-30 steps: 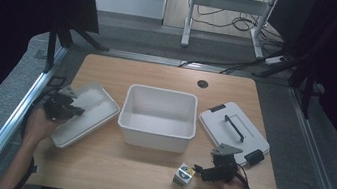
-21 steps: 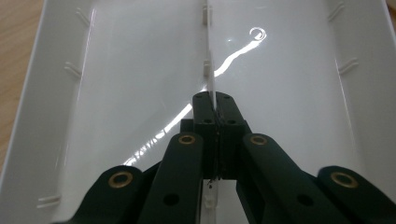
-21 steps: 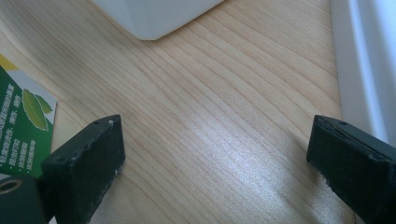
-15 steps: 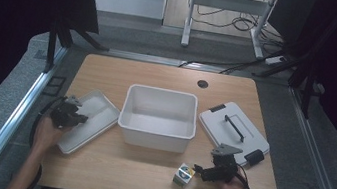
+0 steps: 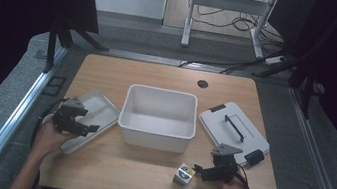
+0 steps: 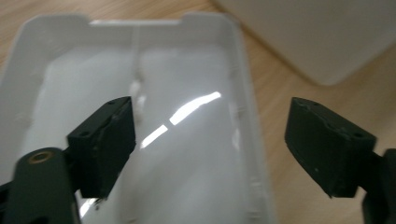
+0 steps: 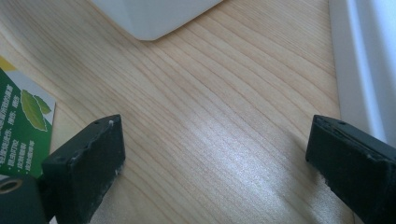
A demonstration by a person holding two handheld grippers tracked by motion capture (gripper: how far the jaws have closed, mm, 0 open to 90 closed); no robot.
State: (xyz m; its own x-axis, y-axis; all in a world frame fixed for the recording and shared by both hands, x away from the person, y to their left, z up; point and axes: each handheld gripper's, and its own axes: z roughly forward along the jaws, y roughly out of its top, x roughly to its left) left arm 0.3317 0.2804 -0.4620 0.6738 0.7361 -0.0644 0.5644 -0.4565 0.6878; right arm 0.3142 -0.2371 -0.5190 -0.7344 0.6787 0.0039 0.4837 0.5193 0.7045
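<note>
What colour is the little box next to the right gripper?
The small printed box is green with leaf pictures and a yellow corner; the right gripper view shows it best.

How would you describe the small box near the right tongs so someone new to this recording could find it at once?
Start at the white open bin in the middle of the wooden table. Move toward the table's near edge, right of centre: the small box stands there alone, just left of the right tongs. Everything else lying on the table is plain white or grey; this box is printed green, with leaf artwork.
</note>
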